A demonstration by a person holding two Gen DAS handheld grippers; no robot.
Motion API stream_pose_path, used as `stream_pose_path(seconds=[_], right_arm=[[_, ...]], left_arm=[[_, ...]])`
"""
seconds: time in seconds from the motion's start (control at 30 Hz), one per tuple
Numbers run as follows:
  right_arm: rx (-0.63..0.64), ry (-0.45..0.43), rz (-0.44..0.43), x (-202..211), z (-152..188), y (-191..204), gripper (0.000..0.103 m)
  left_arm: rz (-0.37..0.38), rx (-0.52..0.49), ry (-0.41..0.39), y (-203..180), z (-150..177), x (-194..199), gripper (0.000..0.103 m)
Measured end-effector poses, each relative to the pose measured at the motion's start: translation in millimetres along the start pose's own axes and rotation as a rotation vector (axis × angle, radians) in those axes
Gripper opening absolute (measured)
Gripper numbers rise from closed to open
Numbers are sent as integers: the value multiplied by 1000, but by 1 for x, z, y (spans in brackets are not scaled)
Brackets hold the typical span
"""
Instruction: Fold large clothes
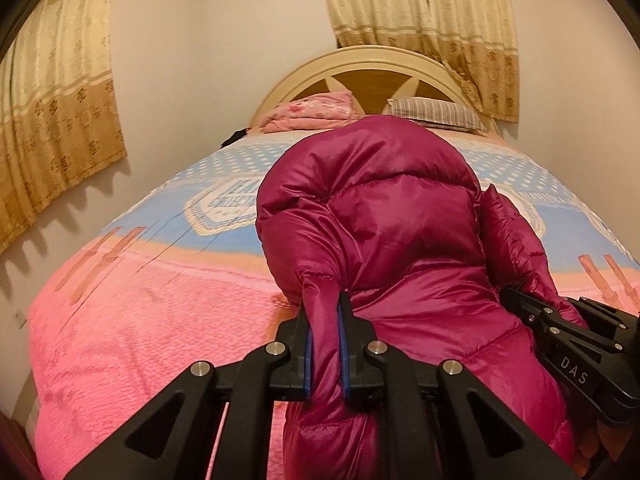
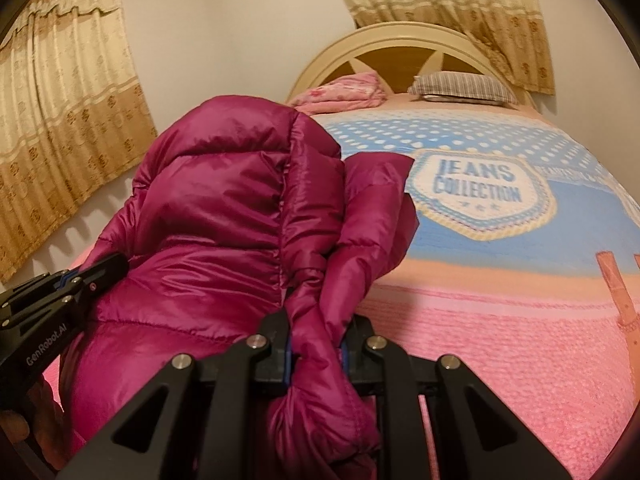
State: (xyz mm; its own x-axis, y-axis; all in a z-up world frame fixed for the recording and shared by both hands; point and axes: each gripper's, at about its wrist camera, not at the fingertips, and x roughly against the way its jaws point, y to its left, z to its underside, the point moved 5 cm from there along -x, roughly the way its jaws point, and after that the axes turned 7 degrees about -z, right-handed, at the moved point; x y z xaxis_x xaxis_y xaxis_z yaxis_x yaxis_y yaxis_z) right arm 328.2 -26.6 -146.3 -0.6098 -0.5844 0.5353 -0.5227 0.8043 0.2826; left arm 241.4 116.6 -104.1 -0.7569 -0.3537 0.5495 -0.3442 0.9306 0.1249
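Observation:
A shiny magenta puffer jacket (image 1: pixel 372 208) is held up over a bed, hanging and bunched between both grippers. My left gripper (image 1: pixel 325 300) is shut on a fold of the jacket's edge, the fabric pinched between its blue pads. In the right wrist view the same jacket (image 2: pixel 216 208) fills the left half, and my right gripper (image 2: pixel 316 320) is shut on a thick bunched fold of it. Each gripper shows in the other's view: the right one (image 1: pixel 520 300) at the jacket's right side, the left one (image 2: pixel 108 266) at its left side.
The bed carries a pink and blue blanket (image 2: pixel 500 320) with a "JEANS COLLECTION" badge (image 2: pixel 484 192). A pink folded quilt (image 1: pixel 308 114) and a striped pillow (image 1: pixel 436 112) lie by the cream headboard (image 1: pixel 368 64). Beige curtains (image 1: pixel 52 100) hang on the wall at left and behind the bed.

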Motion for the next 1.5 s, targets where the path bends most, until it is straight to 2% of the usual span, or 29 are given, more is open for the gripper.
stream_pose_path(seconds=[0.33, 0.83, 1.5], right_arm=[[51, 22, -48, -20, -6, 29, 19], [117, 66, -104, -54, -8, 68, 19], [140, 136, -132, -88, 4, 91, 19]], left_arm=[[-35, 56, 3, 38, 1, -2, 9], [-77, 121, 38, 85, 21, -11, 9], [-106, 151, 100, 113, 39, -37, 10]])
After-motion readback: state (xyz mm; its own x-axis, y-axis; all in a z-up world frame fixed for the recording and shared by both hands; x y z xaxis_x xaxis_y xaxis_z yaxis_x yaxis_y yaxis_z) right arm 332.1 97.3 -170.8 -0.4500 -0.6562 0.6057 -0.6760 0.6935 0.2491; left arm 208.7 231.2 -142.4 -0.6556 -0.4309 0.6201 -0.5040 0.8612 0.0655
